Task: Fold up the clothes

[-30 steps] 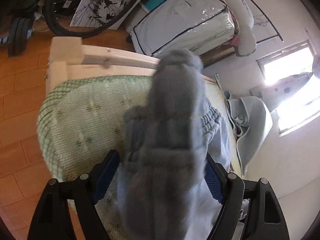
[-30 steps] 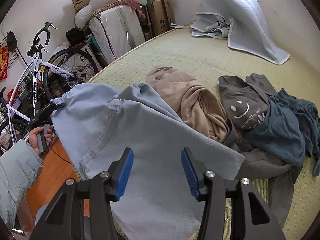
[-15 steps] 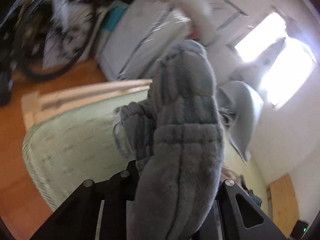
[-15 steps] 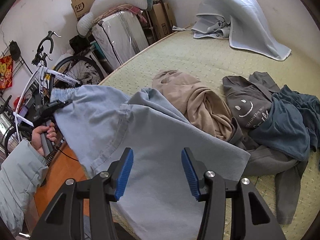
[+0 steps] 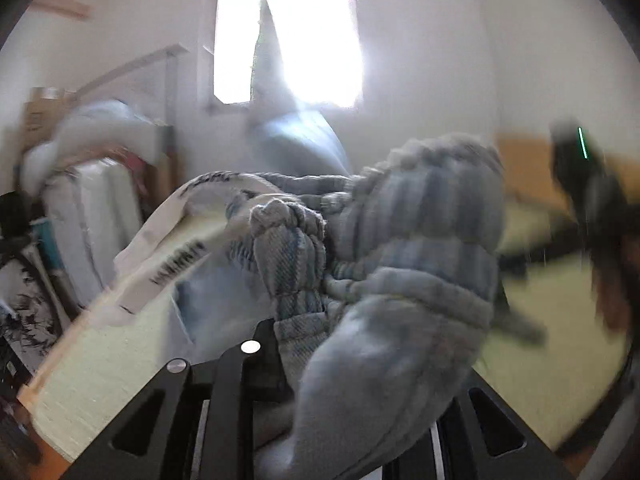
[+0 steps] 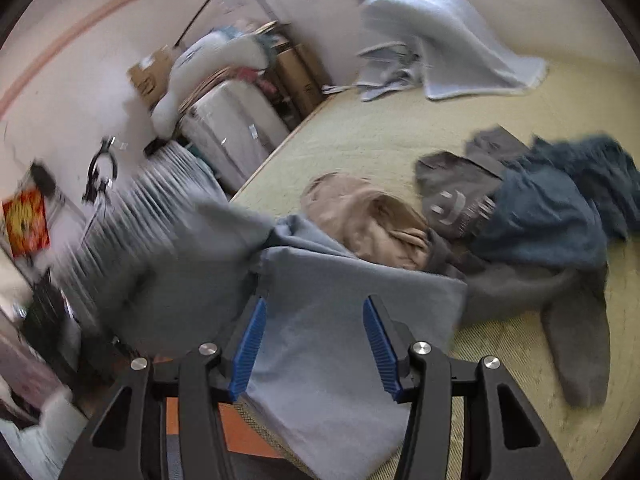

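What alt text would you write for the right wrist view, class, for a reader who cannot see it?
An open tool hovers over light blue trousers spread at the edge of a straw-mat bed. Beyond lie a tan garment, a grey smiley top and a dark blue garment; the trousers' left side is motion-blurred.

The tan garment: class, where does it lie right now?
Right wrist view, centre: the tan garment lies bunched on the mat, between the light-blue trousers and the grey smiley shirt.
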`<state>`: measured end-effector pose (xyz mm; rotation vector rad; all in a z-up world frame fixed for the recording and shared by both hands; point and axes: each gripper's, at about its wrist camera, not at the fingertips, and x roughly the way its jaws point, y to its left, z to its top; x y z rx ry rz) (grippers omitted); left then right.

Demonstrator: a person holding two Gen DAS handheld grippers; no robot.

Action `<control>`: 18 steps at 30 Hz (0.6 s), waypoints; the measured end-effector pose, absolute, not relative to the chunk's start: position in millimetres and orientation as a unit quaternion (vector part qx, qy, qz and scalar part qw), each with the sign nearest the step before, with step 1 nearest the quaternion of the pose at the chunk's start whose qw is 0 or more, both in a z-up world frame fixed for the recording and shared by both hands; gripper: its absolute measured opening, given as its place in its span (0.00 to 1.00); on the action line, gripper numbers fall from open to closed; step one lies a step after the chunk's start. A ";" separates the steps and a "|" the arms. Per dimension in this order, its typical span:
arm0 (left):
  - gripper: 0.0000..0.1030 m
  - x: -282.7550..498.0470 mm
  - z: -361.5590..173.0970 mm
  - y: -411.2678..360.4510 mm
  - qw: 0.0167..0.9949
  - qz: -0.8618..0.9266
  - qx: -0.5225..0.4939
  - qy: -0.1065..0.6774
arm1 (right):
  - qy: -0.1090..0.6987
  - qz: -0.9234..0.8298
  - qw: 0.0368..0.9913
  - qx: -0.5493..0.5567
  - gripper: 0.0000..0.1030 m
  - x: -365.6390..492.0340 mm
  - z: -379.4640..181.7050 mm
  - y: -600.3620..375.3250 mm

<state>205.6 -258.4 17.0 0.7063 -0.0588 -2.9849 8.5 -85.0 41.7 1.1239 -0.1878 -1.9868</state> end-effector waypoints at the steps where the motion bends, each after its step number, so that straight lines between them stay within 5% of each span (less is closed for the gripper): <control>1: 0.21 199.8 -0.5 -244.0 0.029 -0.966 0.255 -0.042 | -0.086 -0.790 0.405 0.452 0.53 4.7 37.8 -75.1; 8: 0.24 186.6 -72.5 -186.4 0.014 -0.921 0.350 -0.170 | -0.107 -0.781 0.399 0.469 0.55 -6.6 17.1 -45.5; 18: 0.31 206.3 -65.9 -198.8 0.040 -0.913 0.400 -0.065 | -0.048 -0.747 0.472 0.466 0.55 -8.7 2.1 -120.7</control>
